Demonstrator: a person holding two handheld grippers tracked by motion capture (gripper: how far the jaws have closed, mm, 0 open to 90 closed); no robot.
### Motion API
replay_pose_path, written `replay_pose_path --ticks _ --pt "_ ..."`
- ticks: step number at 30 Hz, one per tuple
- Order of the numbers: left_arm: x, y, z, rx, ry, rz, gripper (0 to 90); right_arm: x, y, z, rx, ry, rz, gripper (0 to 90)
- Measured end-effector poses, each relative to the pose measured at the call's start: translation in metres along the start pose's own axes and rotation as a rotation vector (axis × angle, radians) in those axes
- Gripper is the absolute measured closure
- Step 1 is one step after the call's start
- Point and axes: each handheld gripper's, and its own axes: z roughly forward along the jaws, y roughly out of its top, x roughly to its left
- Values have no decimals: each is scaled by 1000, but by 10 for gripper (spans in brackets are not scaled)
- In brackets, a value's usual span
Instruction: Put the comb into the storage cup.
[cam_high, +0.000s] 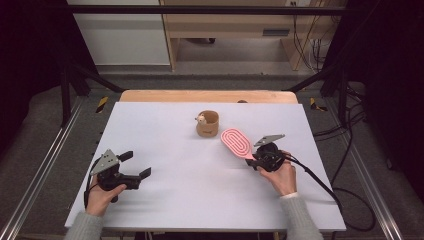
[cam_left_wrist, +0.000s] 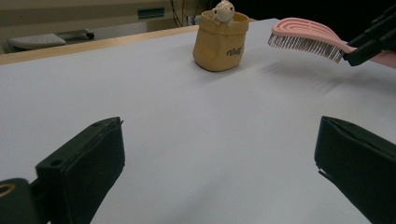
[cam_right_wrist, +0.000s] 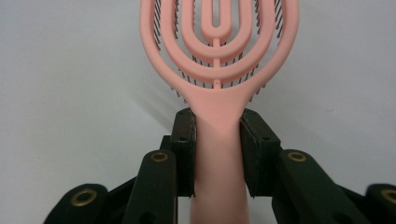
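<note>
A pink vented hairbrush (cam_high: 237, 143) hangs just above the white table, bristles down, right of the middle. My right gripper (cam_high: 256, 160) is shut on its handle; in the right gripper view the handle (cam_right_wrist: 218, 140) sits clamped between both black jaws. From the left gripper view the hairbrush (cam_left_wrist: 306, 39) shows at the upper right, lifted off the surface. A small tan pot (cam_high: 207, 123) with a little animal figure on its rim stands behind the brush, near the table's middle. My left gripper (cam_high: 136, 165) rests at the front left, open, with nothing between its fingers (cam_left_wrist: 81, 170).
The white table (cam_high: 175, 190) has a wooden strip (cam_high: 207, 96) along its far edge. Black frame posts and metal rails flank both sides. A cable (cam_high: 320, 182) trails from the right gripper over the right edge.
</note>
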Motion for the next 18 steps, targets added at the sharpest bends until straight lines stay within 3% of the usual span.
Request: replay_pose_path --ticks 18 --pt "-5 2 3 4 0 -5 15 5 0 -11 -94 54 7 694"
